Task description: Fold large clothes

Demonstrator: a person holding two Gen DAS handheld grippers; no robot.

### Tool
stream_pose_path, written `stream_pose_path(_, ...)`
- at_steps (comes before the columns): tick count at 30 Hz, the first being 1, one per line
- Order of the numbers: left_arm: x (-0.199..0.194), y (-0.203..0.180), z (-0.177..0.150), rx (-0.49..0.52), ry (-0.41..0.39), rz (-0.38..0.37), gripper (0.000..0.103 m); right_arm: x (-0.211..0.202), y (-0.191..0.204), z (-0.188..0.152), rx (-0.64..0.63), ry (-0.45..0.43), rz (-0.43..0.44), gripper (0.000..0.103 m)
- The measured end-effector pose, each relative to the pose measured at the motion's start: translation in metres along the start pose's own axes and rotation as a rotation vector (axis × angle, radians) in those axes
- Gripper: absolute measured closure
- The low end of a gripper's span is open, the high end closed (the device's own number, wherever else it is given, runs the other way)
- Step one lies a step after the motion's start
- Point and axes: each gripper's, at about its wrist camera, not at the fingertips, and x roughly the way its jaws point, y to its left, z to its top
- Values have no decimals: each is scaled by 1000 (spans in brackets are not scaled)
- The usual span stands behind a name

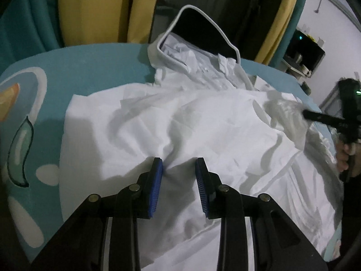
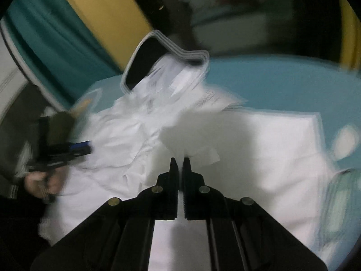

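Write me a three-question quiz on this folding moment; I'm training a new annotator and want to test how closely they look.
1. True or false: the left gripper has its blue pads clamped on the white garment.
2. What does the right gripper hold between its jaws?
A. the teal patterned cover
B. a fold of the white garment
C. nothing
3. Fill in: the garment's hood has a ____ trim along its opening.

Key
1. False; its jaws stand apart over the cloth.
2. B; the jaws are shut on a pinch of white fabric.
3. Grey.
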Motion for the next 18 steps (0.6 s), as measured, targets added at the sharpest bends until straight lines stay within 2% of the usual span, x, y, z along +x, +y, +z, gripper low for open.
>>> stream_pose_path(2,3,0,0,-24,-20,4,71,-28,2,-1,-44,-70,-125,100)
stream_pose_path(5,5,-6,2,-11,-15,28,71,-47,-2,-10,-81,-89,-248,100)
stream_pose_path(8,9,-12,6,19,-9,20,71,-43,-17,-25,-63,-44,-283,100)
stream_pose_path(13,13,-19,16,26,7,-6,71,-18,-49,-50,28,69,-270,97)
stream_pose_path(15,11,-23,22,42,2,-1,71,-22,-55,-53,36,65,-261,94)
stream_pose_path(18,9,-24,36,65,-12,13,71,-32,-61,-42,52,71,-280,72)
